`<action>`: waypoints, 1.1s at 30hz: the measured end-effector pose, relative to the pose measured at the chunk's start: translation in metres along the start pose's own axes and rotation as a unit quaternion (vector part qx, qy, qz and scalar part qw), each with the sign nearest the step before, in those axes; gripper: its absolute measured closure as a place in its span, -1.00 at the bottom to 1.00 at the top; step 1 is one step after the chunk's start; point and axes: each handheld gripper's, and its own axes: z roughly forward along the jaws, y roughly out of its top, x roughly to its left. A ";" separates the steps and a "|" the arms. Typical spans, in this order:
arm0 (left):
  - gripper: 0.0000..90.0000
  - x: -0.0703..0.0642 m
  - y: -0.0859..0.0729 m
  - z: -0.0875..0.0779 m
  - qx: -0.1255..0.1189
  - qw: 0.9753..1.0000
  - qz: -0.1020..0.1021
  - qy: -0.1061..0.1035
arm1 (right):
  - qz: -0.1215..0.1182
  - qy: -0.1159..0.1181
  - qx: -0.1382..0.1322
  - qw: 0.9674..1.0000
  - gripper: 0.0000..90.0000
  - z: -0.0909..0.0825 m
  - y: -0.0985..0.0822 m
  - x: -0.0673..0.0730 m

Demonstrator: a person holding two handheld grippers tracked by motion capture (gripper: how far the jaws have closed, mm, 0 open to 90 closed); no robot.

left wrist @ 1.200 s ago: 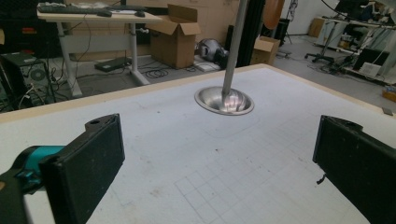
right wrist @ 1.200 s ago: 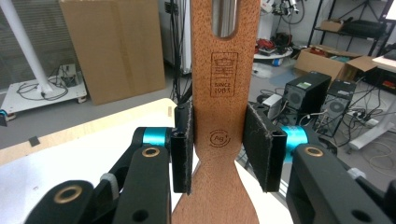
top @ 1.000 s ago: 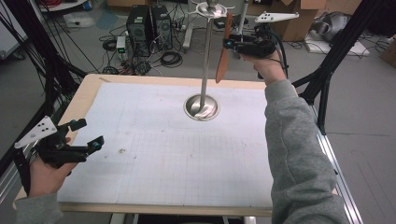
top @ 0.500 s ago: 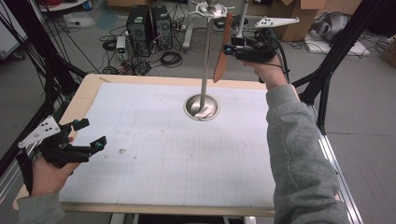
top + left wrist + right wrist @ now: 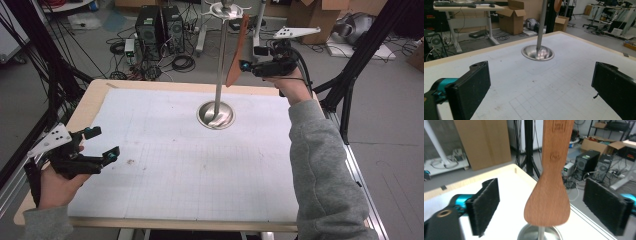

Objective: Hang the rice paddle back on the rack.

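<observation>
A wooden spatula (image 5: 236,55) hangs blade down from the round top of a metal stand. The stand's pole (image 5: 220,60) rises from a dished steel base (image 5: 216,115) at the far middle of the table. My right gripper (image 5: 249,59) is raised beside the spatula and is open. In the right gripper view the blade (image 5: 550,195) hangs between the wide-apart pads, touching neither. My left gripper (image 5: 105,142) hovers low over the table's left edge, open and holding nothing. In the left gripper view it faces the base (image 5: 537,52) from a distance.
A white gridded mat (image 5: 200,175) covers the wooden tabletop. Black frame posts (image 5: 350,85) stand at both sides of the table. Behind it on the floor are computer towers (image 5: 160,25), cables and cardboard boxes.
The right hand has sunk slightly beside the hanging spatula. The left gripper has shifted a little over the table's left edge. The spatula hangs much as before.
</observation>
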 end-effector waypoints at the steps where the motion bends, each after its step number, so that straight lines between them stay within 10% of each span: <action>1: -0.94 0.000 0.000 0.001 -0.001 1.000 -0.002 -0.001 | -0.004 -0.003 0.002 1.000 -0.80 0.000 0.000 0.001; 33: -0.94 -0.005 0.005 0.023 0.001 1.000 0.008 -0.026 | 0.006 -0.034 0.006 0.999 -1.00 -0.018 -0.044 0.016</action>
